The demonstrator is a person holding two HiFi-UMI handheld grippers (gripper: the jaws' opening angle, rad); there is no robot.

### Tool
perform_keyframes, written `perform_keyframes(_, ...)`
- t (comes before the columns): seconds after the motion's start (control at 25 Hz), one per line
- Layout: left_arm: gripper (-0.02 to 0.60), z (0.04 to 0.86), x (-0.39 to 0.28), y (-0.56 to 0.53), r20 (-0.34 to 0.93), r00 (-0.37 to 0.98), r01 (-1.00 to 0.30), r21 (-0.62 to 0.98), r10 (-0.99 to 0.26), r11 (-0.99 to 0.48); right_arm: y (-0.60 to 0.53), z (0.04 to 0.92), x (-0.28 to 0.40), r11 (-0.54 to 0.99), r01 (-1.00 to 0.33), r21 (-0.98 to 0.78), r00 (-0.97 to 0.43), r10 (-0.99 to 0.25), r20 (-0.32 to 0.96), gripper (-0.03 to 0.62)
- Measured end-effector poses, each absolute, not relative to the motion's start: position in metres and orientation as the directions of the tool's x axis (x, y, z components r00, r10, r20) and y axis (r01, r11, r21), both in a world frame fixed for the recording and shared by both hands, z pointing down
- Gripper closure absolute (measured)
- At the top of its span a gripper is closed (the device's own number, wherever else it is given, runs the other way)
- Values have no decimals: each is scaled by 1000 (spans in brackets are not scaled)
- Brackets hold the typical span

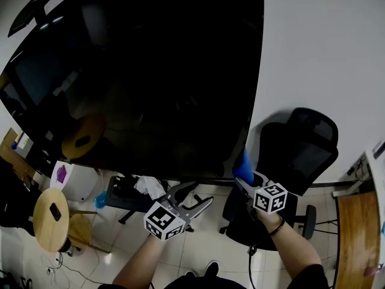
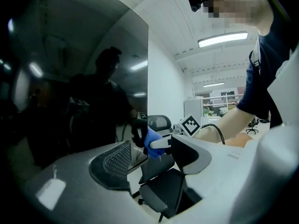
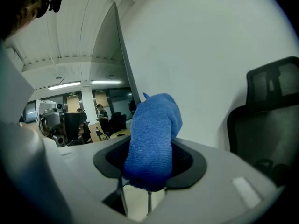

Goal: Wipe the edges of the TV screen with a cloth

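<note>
The big black TV screen fills the upper left of the head view. My right gripper is shut on a blue cloth, which sits at the screen's lower right corner. In the right gripper view the cloth bulges up from between the pads, beside the TV's thin right edge. My left gripper hangs below the screen's bottom edge, open, with nothing between its fingers. From the left gripper view I see the dark screen on the left and the cloth ahead.
A black office chair stands against the white wall right of the TV. Two round wooden tables and clutter lie at lower left. A wooden desk is at the right edge.
</note>
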State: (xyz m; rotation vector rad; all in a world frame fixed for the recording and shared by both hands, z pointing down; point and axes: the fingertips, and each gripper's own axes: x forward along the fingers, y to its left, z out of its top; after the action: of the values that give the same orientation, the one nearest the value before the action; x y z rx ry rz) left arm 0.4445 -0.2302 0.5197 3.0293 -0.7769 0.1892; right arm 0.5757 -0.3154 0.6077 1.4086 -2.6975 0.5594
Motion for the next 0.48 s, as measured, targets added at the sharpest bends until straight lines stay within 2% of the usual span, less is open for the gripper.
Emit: perform_keyframes(0.48,322,560,445,-226,184,865,-481,43,-467,-875,-308,675,574,468,-813,-348,-571,-758,315,382)
